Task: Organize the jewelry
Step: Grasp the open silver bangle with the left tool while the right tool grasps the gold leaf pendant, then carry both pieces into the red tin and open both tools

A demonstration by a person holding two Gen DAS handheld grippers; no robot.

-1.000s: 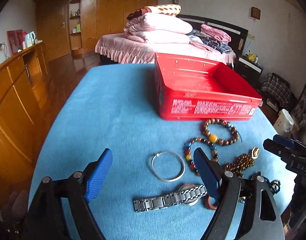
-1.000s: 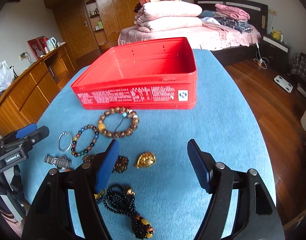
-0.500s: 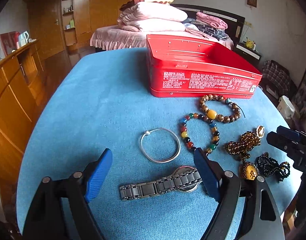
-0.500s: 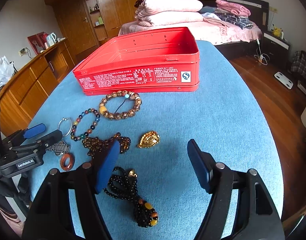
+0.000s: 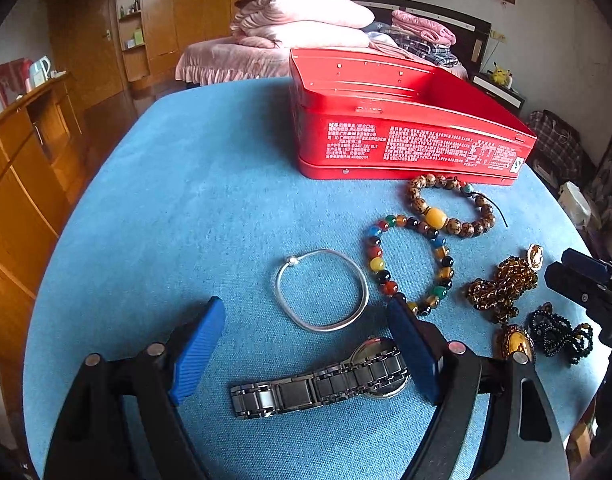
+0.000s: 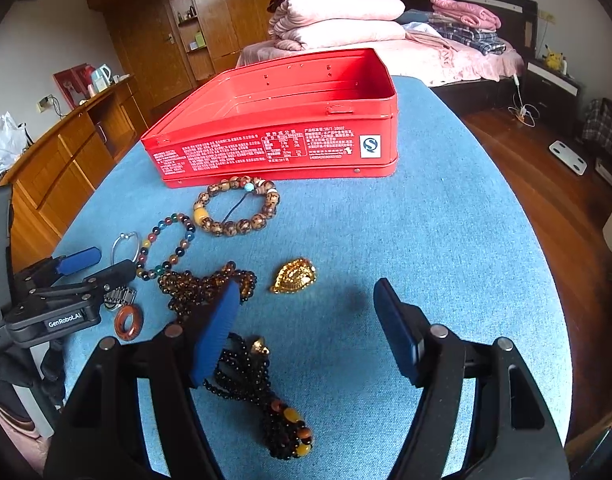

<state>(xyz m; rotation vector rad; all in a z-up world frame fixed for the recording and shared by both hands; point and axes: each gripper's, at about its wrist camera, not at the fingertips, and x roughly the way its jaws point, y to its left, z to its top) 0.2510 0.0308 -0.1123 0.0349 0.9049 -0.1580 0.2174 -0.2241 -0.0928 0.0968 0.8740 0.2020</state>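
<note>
Left wrist view: left tool (image 5: 306, 344) hovering spread over the watch (image 5: 326, 380), nearer than the red tin (image 5: 406, 144); right wrist view: right tool (image 6: 308, 320) hovering spread, gold pendant (image 6: 293, 276) lying between it and the tin on the desk (image 6: 446, 240).

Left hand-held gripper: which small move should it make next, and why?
Probably lower the left hand-held gripper a little and close on the metal watch. It is open, the watch band lies between its fingers, and the red tin holds nothing visible.
</note>
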